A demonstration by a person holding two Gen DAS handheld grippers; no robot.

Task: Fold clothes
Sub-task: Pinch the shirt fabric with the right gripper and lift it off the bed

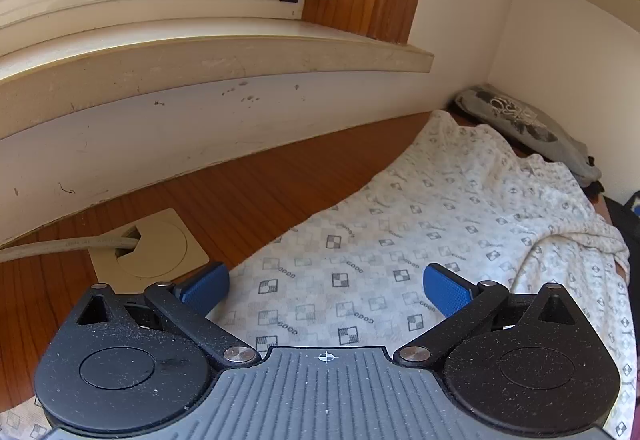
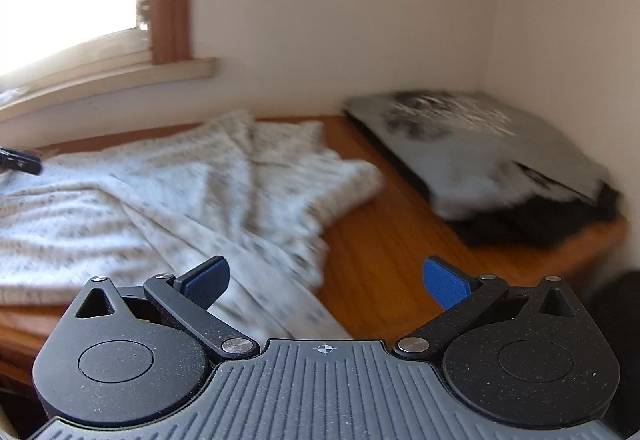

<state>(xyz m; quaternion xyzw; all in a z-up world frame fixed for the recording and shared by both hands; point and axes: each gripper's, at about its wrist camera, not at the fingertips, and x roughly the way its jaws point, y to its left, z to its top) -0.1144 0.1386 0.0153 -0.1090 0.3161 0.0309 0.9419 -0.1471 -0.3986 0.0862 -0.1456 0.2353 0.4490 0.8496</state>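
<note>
A white garment with a small grey check print (image 1: 420,240) lies spread and wrinkled on the wooden table. My left gripper (image 1: 326,286) hovers over its near part, blue pads wide apart with only flat cloth below them. In the right wrist view the same garment (image 2: 180,192) lies bunched at the left, its edge reaching the gap of my right gripper (image 2: 326,282). That gripper is open over the garment's edge and bare wood, gripping nothing. The right wrist view is blurred.
A folded grey printed shirt (image 2: 480,144) sits on a dark pile in the table's far right corner, also seen as a grey shirt (image 1: 520,124). A cable grommet plate (image 1: 156,248) with a grey cable lies left. Wall and window sill (image 1: 200,56) bound the back.
</note>
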